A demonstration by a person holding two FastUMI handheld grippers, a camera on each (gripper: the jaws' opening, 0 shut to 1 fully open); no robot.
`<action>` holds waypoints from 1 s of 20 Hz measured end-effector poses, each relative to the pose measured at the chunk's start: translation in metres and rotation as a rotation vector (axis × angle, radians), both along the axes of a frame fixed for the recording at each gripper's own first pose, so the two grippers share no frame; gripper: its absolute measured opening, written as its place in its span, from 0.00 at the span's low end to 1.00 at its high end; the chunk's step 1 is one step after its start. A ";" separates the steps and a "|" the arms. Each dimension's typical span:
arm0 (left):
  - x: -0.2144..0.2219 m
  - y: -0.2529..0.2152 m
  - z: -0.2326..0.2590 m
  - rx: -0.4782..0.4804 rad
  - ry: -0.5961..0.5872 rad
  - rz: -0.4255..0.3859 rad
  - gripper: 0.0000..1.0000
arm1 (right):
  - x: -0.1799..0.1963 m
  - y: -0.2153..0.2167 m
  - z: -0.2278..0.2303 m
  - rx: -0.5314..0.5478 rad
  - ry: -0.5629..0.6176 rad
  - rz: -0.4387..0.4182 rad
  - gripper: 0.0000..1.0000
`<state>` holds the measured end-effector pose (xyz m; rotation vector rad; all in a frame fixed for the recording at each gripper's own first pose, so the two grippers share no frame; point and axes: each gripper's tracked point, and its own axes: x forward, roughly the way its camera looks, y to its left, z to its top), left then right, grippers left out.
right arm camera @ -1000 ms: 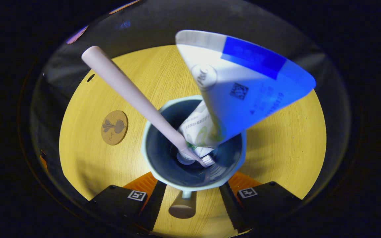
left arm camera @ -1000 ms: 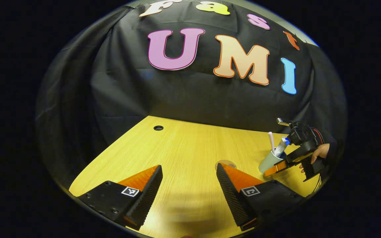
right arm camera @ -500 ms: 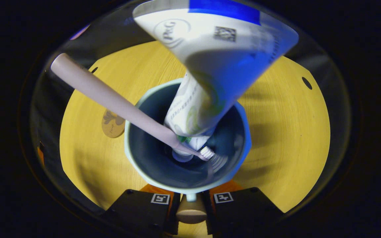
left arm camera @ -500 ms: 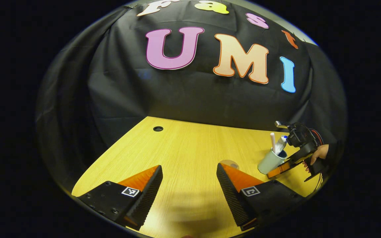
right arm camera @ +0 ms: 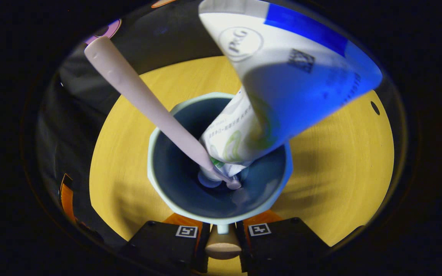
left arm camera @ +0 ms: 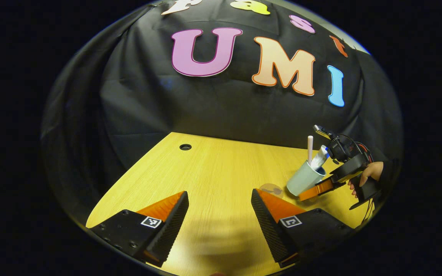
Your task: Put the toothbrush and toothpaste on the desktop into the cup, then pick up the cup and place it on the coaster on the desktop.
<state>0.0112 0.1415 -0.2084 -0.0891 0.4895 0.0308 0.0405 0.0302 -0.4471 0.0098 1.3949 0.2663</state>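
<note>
The toothpaste tube [right arm camera: 282,88] bears a "P&G" roundel; remaining print unreadable.

Tilted cup [left arm camera: 304,179] holding toothbrush [left arm camera: 310,148], toothpaste [left arm camera: 320,156]

A staged recording booth, not a lived-in room: black cloth [left arm camera: 213,111] hangs as the back wall behind a plain wooden desktop [left arm camera: 213,172] with a cable hole [left arm camera: 185,147], and a hand [left arm camera: 370,172] works a camera-rigged handheld gripper [left arm camera: 313,189].

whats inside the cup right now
Inside the pale green cup stand a pale pink toothbrush, head down, and a white-and-blue toothpaste tube, cap end down. Their lower ends cover part of the cup's dark floor, so anything beneath them can't be seen.
</note>
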 end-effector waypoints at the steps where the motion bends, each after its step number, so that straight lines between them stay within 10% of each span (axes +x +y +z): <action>1: 0.002 0.005 -0.002 -0.001 0.002 0.003 0.95 | 0.000 -0.002 -0.002 0.000 -0.003 0.011 0.34; 15: -0.008 0.060 -0.009 -0.026 0.010 0.052 0.95 | 0.005 -0.021 0.015 -0.084 0.001 0.081 0.31; 20: 0.000 0.038 -0.005 -0.049 -0.002 0.002 0.95 | 0.007 -0.029 0.064 -0.044 -0.120 0.066 0.98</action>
